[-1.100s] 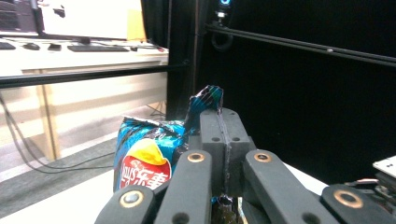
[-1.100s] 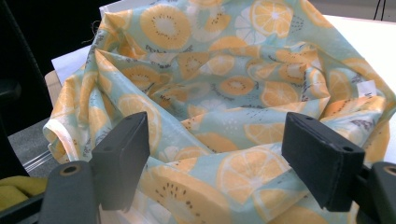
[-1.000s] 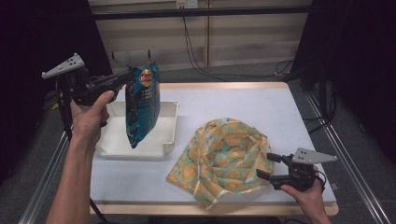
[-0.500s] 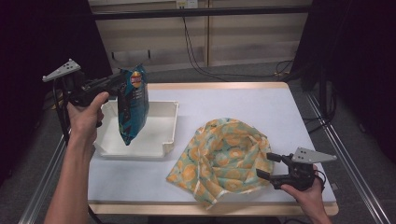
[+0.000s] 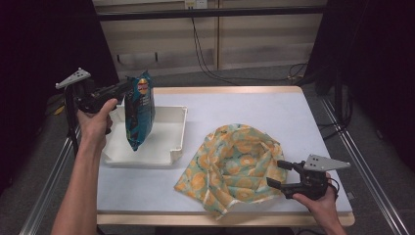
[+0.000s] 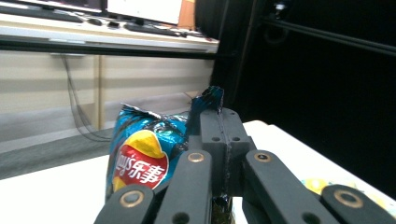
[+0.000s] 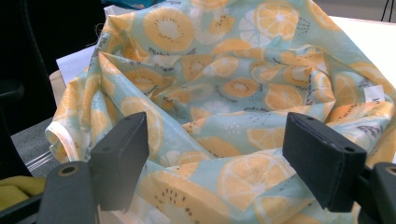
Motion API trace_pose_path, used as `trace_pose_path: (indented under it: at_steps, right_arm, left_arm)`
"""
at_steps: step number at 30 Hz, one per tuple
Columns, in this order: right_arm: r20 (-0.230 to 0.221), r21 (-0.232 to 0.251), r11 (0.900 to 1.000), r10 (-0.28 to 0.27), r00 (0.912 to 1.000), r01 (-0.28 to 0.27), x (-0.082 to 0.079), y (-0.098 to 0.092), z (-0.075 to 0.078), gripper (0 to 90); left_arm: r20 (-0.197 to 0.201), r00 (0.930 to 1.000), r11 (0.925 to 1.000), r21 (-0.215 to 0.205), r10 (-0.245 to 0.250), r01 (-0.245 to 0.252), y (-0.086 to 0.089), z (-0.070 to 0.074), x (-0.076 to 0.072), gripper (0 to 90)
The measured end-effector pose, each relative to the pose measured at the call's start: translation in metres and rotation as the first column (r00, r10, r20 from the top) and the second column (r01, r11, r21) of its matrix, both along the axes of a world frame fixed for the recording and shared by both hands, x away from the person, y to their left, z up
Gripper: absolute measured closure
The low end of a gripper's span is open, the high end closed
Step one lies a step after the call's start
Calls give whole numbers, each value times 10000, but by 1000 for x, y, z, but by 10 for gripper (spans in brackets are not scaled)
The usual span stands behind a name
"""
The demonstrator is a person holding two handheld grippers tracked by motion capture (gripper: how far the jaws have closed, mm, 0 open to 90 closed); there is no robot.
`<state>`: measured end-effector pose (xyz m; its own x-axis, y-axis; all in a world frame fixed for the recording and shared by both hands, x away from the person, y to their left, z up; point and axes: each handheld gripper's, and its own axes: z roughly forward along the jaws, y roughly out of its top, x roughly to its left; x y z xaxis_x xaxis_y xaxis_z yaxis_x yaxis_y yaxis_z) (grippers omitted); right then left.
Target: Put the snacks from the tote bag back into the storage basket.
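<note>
Blue crisp bag (image 5: 139,116) hangs upright (top pinched).

White table (image 5: 274,112) with wooden edge, white tray (image 5: 166,147) at left, fruit-print cloth (image 5: 230,166) at right

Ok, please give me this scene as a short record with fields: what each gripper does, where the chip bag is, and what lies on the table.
left gripper: shut on the top edge of the chip bag
chip bag: blue, hangs upright above the white tray, bottom close to the tray floor
right gripper: jaws open, at the near right edge of the cloth, not pressing it
cloth: pale green with orange fruit slices, crumpled on the table
white tray: on the left part of the table, beside the cloth
</note>
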<state>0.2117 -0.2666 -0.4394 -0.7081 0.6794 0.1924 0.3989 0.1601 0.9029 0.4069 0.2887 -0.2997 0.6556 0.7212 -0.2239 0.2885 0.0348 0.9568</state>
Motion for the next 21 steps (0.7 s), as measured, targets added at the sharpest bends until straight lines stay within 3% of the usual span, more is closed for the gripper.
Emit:
trace_pose_path:
  at_steps: [9, 14, 17, 18, 21]
  right_arm:
    - [-87, -20, 10000, 36, 10000, -36, 2, 1, -3, 222]
    - [-81, 24, 10000, 72, 9999, -71, 2, 0, -3, 222]
    - [-108, 20, 10000, 58, 9999, -58, 2, 0, -3, 222]
    - [-77, 31, 10000, 78, 9999, -78, 2, 0, -3, 222]
    - [-121, 37, 10000, 43, 9999, -43, 2, -1, -3, 221]
  left_arm:
    - [-68, 9989, 9985, 282, 469, -467, -1, -17, 12, 900]
    - [-77, 9992, 9992, -71, 394, -394, -7, -29, 22, 900]
    - [-36, 9996, 9996, -10, 276, -276, -17, -34, 25, 900]
    - [8, 9997, 9994, 267, 227, -227, -21, -37, 26, 900]
    - [-123, 9998, 9991, 385, 156, -152, -31, -44, 30, 900]
